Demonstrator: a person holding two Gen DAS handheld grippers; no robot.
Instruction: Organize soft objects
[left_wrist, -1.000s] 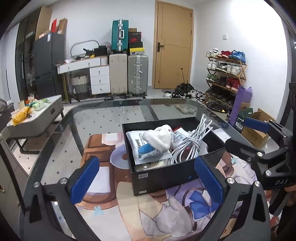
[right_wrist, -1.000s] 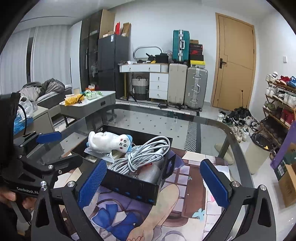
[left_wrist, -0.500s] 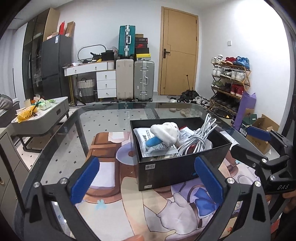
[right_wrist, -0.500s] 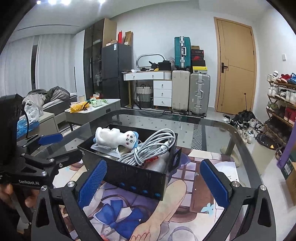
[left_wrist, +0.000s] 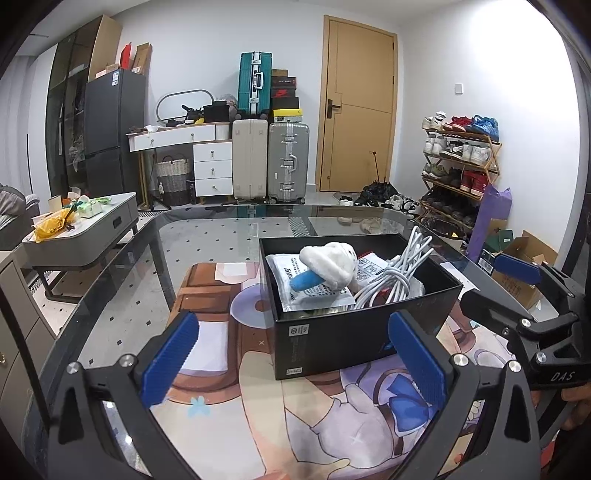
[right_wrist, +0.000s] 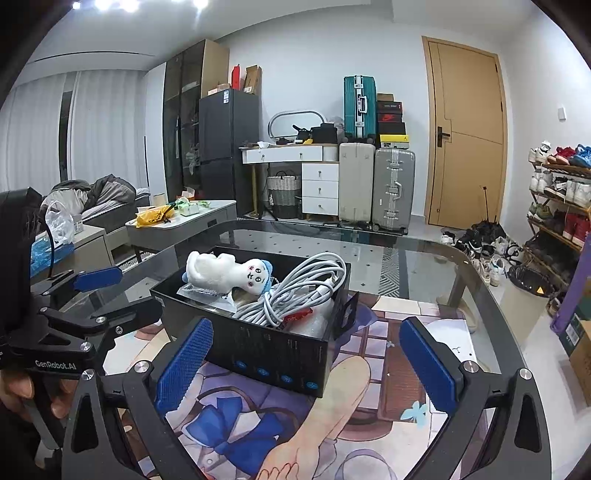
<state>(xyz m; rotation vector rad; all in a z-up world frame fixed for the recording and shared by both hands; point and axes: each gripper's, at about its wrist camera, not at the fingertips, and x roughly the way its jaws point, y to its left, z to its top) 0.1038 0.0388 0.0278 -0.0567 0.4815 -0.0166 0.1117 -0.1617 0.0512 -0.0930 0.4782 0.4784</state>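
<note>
A black box (left_wrist: 364, 336) (right_wrist: 266, 350) stands on a printed mat on the glass table. In it lie a white plush toy with blue parts (left_wrist: 328, 267) (right_wrist: 225, 271), a coil of white cable (left_wrist: 397, 273) (right_wrist: 299, 290) and plastic packets (left_wrist: 314, 291). My left gripper (left_wrist: 291, 360) is open and empty, just in front of the box; it also shows in the right wrist view (right_wrist: 118, 291). My right gripper (right_wrist: 304, 363) is open and empty, near the box's front side; it shows in the left wrist view (left_wrist: 506, 284) to the right of the box.
The glass table (left_wrist: 207, 236) has a rounded edge. Beyond it are a low grey side table (left_wrist: 81, 236), suitcases (left_wrist: 269, 162), a white drawer desk (left_wrist: 199, 158), a door and a shoe rack (left_wrist: 458, 170). A cardboard box (left_wrist: 524, 269) stands on the floor at the right.
Both grippers have dropped lower and drawn a little nearer the box, so it looks larger and more side-on. Both stay open. The things in the box have not moved.
</note>
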